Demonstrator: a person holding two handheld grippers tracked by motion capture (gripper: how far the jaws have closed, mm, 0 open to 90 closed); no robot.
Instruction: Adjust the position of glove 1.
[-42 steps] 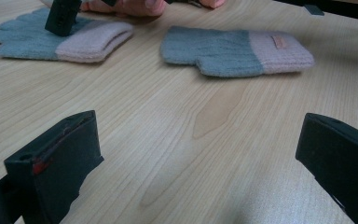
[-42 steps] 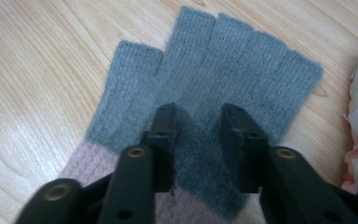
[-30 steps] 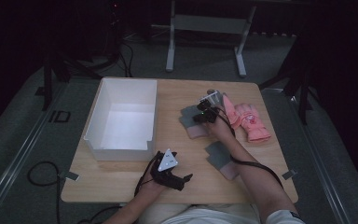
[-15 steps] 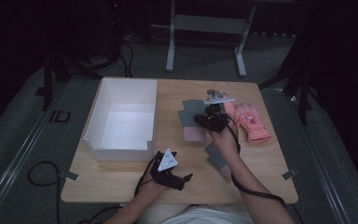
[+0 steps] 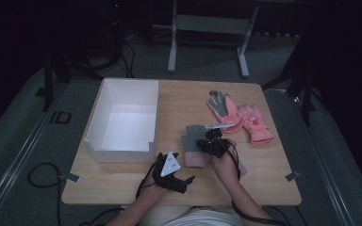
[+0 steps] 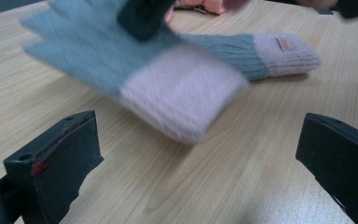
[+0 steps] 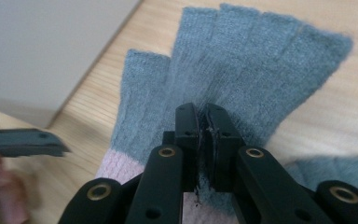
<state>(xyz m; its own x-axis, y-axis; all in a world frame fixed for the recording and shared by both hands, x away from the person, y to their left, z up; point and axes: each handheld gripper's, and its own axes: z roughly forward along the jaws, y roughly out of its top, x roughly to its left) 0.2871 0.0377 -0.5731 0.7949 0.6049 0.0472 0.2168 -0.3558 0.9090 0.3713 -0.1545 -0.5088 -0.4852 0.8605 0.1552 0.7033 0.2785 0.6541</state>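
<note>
While the person is sitting at the near edge, these lines are telling the scene.
Right gripper (image 7: 200, 122): its jaws are pressing together on the knit of the grey glove (image 7: 242, 60), pinching it near the middle of the palm.
Grey glove: it is hanging from the right gripper, lifted a little over the counter (image 5: 179, 99), its pink cuff (image 6: 182, 93) blurred in the left gripper view.
Second grey glove (image 6: 256, 51): it is lying flat on the counter just behind.
Left gripper (image 5: 169, 170): it is resting near the front edge, jaws standing wide apart, holding nothing.
White box (image 5: 125, 120): it is standing at the left side.
Pink gloves (image 5: 250, 120): they are lying at the right, well apart from the box.
</note>
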